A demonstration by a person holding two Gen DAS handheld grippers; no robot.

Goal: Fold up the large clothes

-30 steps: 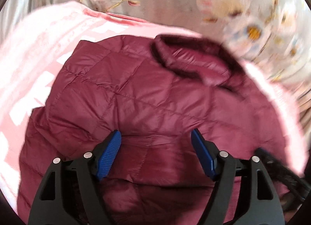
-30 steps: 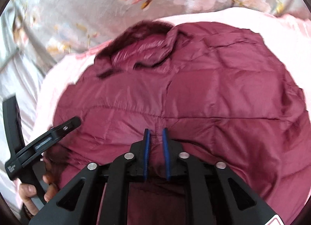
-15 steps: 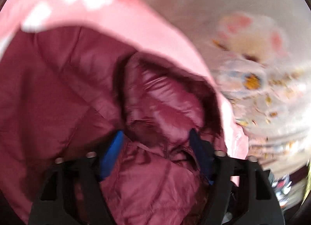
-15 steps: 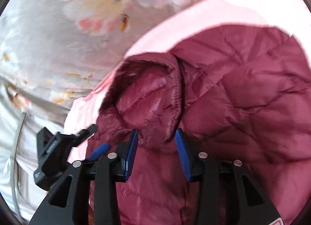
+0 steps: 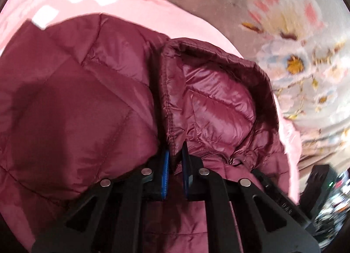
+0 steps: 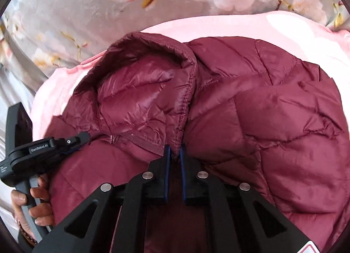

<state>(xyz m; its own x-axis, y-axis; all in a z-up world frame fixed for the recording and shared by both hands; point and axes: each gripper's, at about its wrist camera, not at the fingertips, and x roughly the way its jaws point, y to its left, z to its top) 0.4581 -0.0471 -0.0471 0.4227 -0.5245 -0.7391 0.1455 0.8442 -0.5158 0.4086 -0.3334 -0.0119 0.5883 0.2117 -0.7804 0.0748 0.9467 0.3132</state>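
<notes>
Left wrist view: maroon quilted jacket (image 5: 72, 108) lies on a pink blanket (image 5: 135, 10) spread over a floral bedsheet (image 5: 291, 41). Left gripper (image 5: 174, 161) has its jaws closing, the blue pads pinching the stitched edge of the hood (image 5: 218, 100) at its base. A zipper pull shows just right of the pinch. Faint embossed lettering on the black gripper arm at right, not readable.

Right wrist view: same jacket (image 6: 273, 135), hood (image 6: 140, 91) turned open toward the lens. Right gripper (image 6: 174, 154) has its jaws closing too, pinching the hood's seam edge where it meets the collar. At left, a hand (image 6: 37, 205) grips the handle of the other gripper body (image 6: 43, 150), whose label reads "GenRobot.AI".
</notes>
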